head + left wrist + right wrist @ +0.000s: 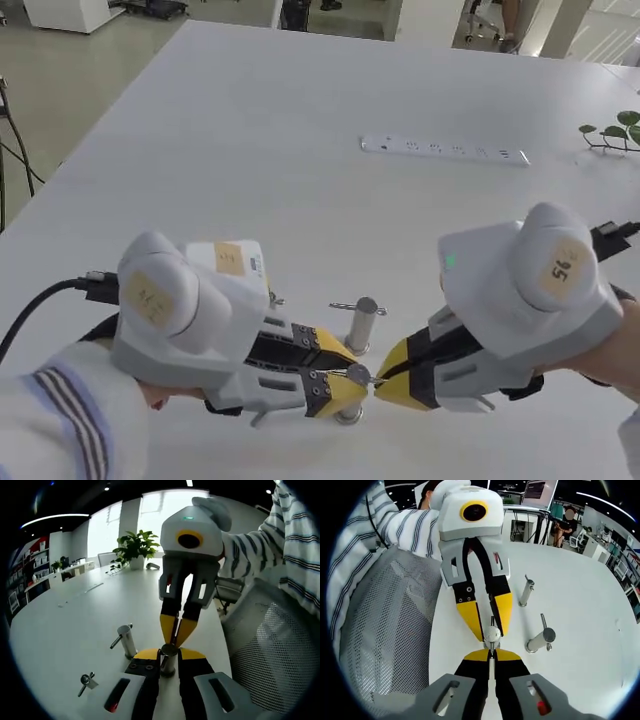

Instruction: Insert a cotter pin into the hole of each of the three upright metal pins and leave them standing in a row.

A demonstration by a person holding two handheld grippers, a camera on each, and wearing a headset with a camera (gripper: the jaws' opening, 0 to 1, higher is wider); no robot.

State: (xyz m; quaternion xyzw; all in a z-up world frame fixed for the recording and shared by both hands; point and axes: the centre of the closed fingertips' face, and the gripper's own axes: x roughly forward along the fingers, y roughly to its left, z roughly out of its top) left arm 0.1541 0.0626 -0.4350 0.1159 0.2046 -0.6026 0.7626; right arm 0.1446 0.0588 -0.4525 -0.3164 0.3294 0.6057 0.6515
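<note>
Item: short upright cylindrical metal pin (492, 635), bright steel, rounded head, standing on the white table (300, 150).

Holder: left gripper (169, 656), its yellow-tipped black jaws clamped on the pin's shaft from both sides, below the head.

Item: thin wire cotter pin (492, 622), at the height of the clamped pin's head. One end pokes out beyond the head on the left gripper's side. The other end is nipped in the right gripper (491, 655), whose jaws are pressed together on the wire, tips just short of the head and directly facing the left gripper's tips.

Item: second upright metal pin (362, 325), same make, just beside the clamped pin on its far side in the head view. A cotter pin (352, 307) lies crosswise through its head (both ends showing).

Item: third metal pin (526, 591), beyond the second from the clamped pin in the right gripper view, upright, a wire across its top.

Item: white power strip (445, 150), flat on the table, well apart from the clamped pin, towards the table's far side.
</note>
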